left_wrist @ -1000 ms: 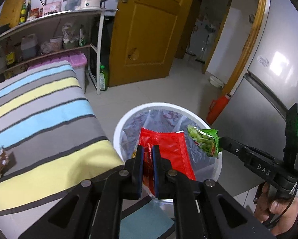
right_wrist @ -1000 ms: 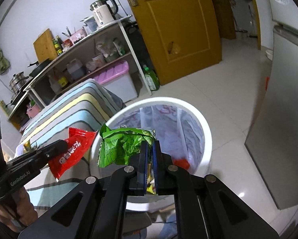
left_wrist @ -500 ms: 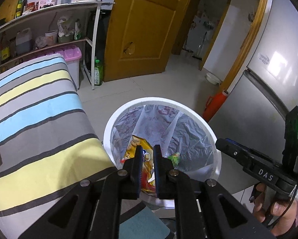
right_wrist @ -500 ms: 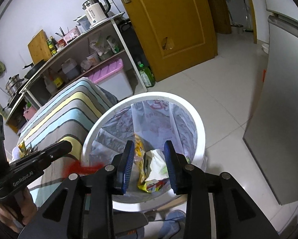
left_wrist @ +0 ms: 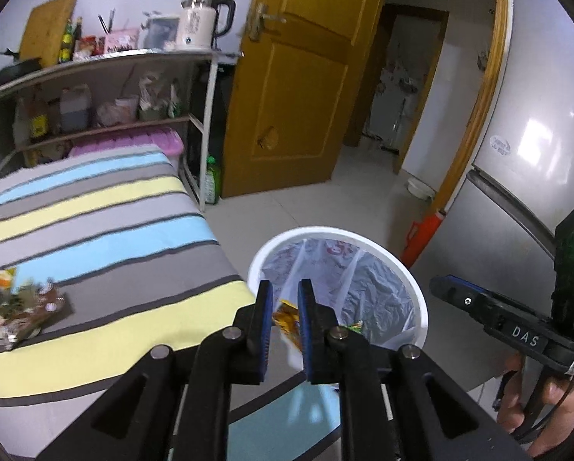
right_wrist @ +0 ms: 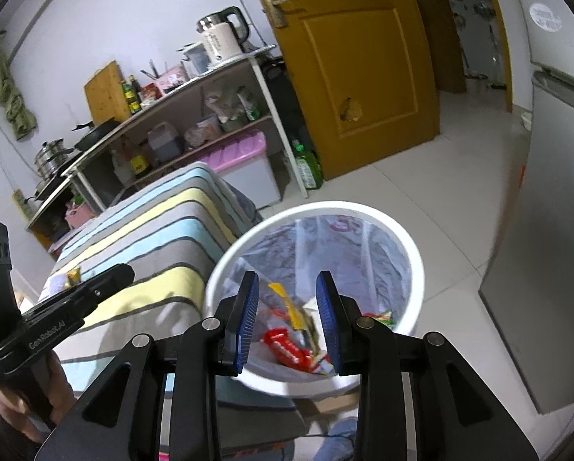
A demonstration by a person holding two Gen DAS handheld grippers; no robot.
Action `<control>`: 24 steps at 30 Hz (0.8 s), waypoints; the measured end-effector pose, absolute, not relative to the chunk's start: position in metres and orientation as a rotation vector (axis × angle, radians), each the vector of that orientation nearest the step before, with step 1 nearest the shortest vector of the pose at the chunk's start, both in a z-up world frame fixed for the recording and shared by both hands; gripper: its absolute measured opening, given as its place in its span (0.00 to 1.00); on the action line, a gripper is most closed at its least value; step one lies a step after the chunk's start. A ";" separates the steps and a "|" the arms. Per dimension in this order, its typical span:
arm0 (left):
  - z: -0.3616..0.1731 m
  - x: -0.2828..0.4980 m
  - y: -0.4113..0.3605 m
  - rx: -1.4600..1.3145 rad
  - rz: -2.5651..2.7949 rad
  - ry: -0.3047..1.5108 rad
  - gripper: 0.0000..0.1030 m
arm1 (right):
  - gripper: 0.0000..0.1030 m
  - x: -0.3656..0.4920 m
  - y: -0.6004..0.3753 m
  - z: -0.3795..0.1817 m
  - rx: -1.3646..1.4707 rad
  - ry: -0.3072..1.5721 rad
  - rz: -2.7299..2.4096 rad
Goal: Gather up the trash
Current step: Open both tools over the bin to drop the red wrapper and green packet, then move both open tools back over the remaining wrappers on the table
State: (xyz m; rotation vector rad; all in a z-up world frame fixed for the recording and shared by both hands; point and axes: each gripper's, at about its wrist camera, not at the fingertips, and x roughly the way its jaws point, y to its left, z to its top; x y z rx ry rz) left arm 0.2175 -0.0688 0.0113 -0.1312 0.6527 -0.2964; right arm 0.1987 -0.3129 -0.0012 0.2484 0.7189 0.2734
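A bin (right_wrist: pixel 413 253) stands on the floor at lower centre of the right wrist view, just right of the table (right_wrist: pixel 152 230). Wrappers (right_wrist: pixel 291 349) lie inside it. More wrappers (left_wrist: pixel 14 307) sit on the table at the left edge. A shelf rack (left_wrist: pixel 202 115) stands behind the table, a door (left_wrist: pixel 306 77) to its right, a fridge (left_wrist: pixel 536 153) at far right.

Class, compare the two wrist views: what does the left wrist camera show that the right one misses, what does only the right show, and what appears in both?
Only the left wrist view shows the brown wrappers lying on the striped cloth and the orange container by the fridge. Only the right wrist view shows the red wrapper inside the bin and the steel pots. Both show the white bin, the kettle and the yellow door.
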 end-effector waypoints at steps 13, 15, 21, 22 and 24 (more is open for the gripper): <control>0.023 0.170 -0.017 -0.120 -0.176 0.576 0.17 | 0.31 0.177 -0.261 0.015 0.192 0.683 0.404; 0.023 0.165 -0.009 -0.125 -0.156 0.569 0.17 | 0.31 0.175 -0.252 0.016 0.184 0.683 0.426; 0.020 0.151 0.015 -0.166 -0.131 0.561 0.17 | 0.33 0.170 -0.233 0.017 0.174 0.692 0.477; 0.020 0.149 0.019 -0.172 -0.130 0.559 0.17 | 0.33 0.169 -0.230 0.017 0.172 0.693 0.484; 0.019 0.144 0.027 -0.177 -0.117 0.561 0.17 | 0.33 0.168 -0.223 0.017 0.168 0.697 0.499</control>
